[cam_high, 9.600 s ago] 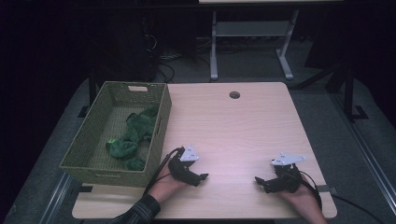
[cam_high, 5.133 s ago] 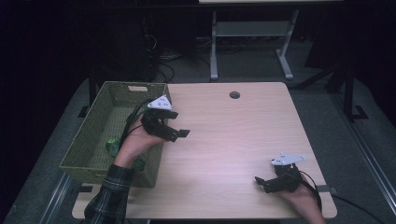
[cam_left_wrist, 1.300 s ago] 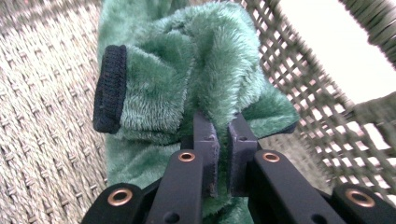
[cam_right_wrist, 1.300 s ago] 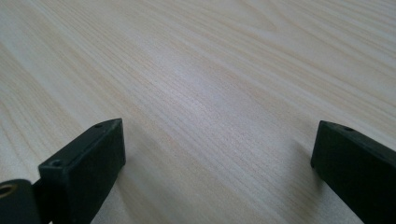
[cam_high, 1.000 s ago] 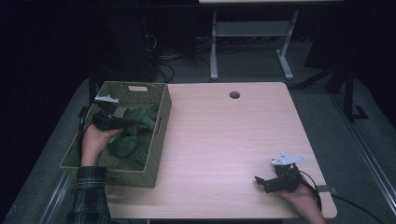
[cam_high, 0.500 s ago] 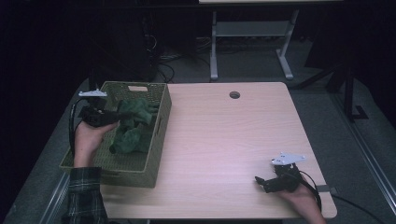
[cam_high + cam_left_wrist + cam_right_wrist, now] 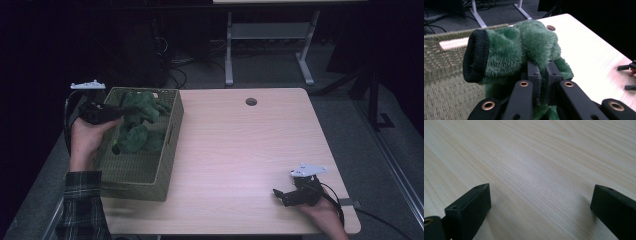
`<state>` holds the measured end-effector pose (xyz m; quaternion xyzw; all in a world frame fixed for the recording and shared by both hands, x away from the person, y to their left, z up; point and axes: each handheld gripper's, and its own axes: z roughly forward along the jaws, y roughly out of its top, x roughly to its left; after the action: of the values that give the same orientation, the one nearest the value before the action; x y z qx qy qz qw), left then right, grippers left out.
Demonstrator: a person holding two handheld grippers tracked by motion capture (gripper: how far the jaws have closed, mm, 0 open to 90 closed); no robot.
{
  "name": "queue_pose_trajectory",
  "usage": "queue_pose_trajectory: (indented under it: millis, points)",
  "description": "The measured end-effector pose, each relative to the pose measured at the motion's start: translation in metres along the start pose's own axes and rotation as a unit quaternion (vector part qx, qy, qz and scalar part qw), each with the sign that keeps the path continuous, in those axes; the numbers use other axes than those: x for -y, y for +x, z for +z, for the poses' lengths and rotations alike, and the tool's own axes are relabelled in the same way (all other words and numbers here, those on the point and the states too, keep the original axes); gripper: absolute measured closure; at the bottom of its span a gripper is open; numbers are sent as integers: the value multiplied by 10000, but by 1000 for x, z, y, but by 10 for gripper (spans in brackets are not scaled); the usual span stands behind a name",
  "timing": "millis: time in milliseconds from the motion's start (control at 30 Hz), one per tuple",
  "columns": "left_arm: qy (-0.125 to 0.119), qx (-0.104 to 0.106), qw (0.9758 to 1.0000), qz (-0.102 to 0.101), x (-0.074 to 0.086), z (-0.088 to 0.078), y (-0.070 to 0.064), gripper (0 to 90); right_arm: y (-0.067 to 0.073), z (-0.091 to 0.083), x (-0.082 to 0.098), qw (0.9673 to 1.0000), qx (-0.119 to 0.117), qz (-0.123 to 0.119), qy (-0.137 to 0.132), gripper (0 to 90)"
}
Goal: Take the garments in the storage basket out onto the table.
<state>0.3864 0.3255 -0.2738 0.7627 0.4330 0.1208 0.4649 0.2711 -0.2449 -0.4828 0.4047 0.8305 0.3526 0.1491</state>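
Note:
A fuzzy green sock point(image 7: 137, 107) with a dark knitted cuff point(image 7: 475, 58) hangs above the woven olive basket point(image 7: 150, 175) at the table's left. My left gripper point(image 7: 117, 111) is shut on it, and in the left gripper view point(image 7: 543, 71) its two jaws pinch the green fleece between them. More green fabric point(image 7: 132, 140) trails down into the basket. My right gripper point(image 7: 278, 195) rests on the wooden table point(image 7: 240, 150) near the front right corner. Its jaws stand wide apart point(image 7: 539, 202) with bare wood between them.
A round cable hole point(image 7: 251, 101) sits near the table's far edge. Beyond the table a white desk frame point(image 7: 267, 40) and cables lie on the dark floor. The basket's right wall point(image 7: 172, 135) borders the open tabletop.
My left gripper has risen out of the basket with the green sock and drawn slightly left. The right gripper has stayed where it was.

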Motion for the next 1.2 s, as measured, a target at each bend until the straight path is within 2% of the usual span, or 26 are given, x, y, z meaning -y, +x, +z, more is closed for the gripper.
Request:
queue_pose_trajectory:
  millis: [500, 733, 1200]
  points:
    - [-325, 234, 9987, 309, -40, -17, -25, 849, 0, 0, 0, 10000, -3, 1, -6, 27]
    - [-381, 350, 9978, 424, -52, -13, -38, 849, 0, 0, 0, 10000, 2, 5, -6, 27]
    - [-368, 635, 9948, 702, -71, 8, -68, 849, 0, 0, 0, 10000, 1, 12, -7, 27]
